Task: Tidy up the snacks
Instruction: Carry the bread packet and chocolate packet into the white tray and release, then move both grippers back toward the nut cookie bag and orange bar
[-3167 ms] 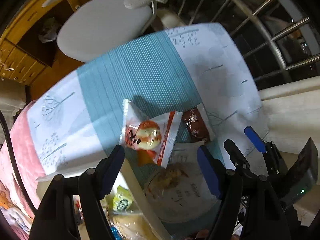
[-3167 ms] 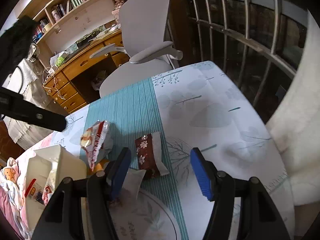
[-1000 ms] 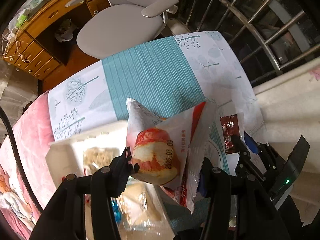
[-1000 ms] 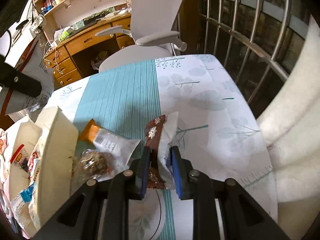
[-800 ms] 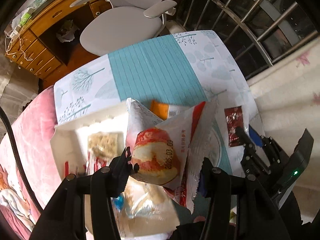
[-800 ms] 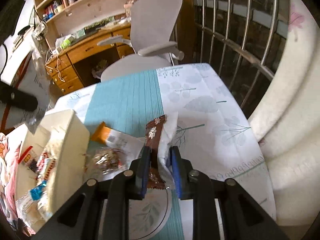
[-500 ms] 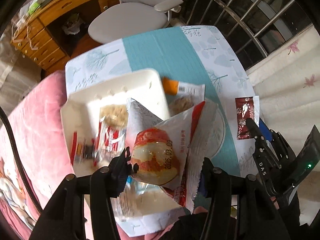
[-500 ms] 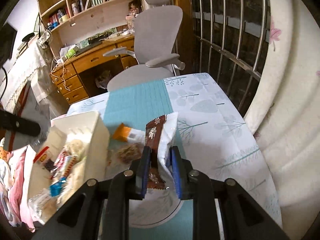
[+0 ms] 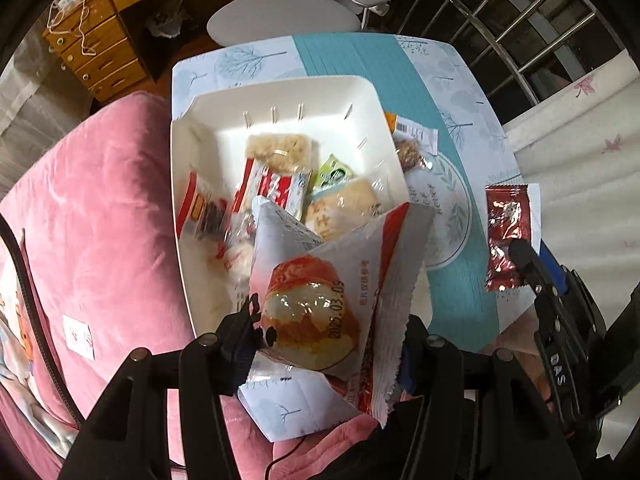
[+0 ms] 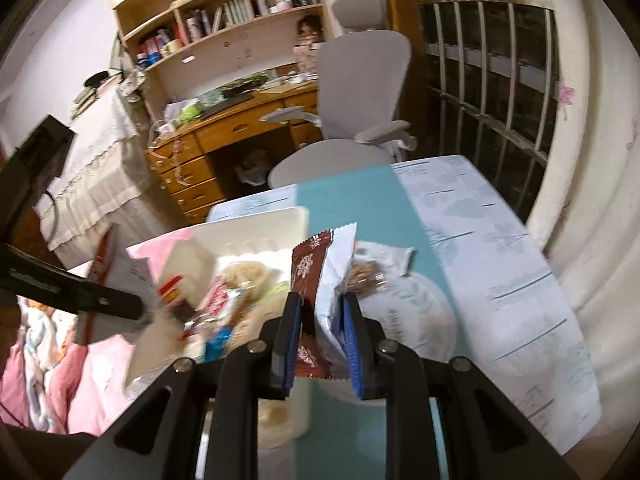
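Observation:
My left gripper (image 9: 328,324) is shut on a white-and-red snack bag (image 9: 332,280) with a cake picture, held above the near end of a white bin (image 9: 280,96). Several wrapped snacks lie in the bin. My right gripper (image 10: 320,312) is shut on a dark red snack packet (image 10: 310,264), held upright in the air just right of the bin (image 10: 256,228). In the left wrist view the same packet (image 9: 506,220) hangs over the table's right edge in the right gripper (image 9: 536,260). The left gripper's arm (image 10: 80,292) shows as a black bar at the left of the right wrist view.
A patterned plate (image 9: 452,208) lies right of the bin, with an orange-and-white nut snack packet (image 9: 412,136) at its far rim. The table (image 9: 360,52) has a teal-and-white cloth. Pink bedding (image 9: 100,200) borders the left; a grey chair (image 10: 360,80) and a wooden desk stand beyond.
Both hands have travelled left with their packets. The bin has slid from the far left to under the left gripper's bag. The right gripper has risen, and the red packet is beside the bin.

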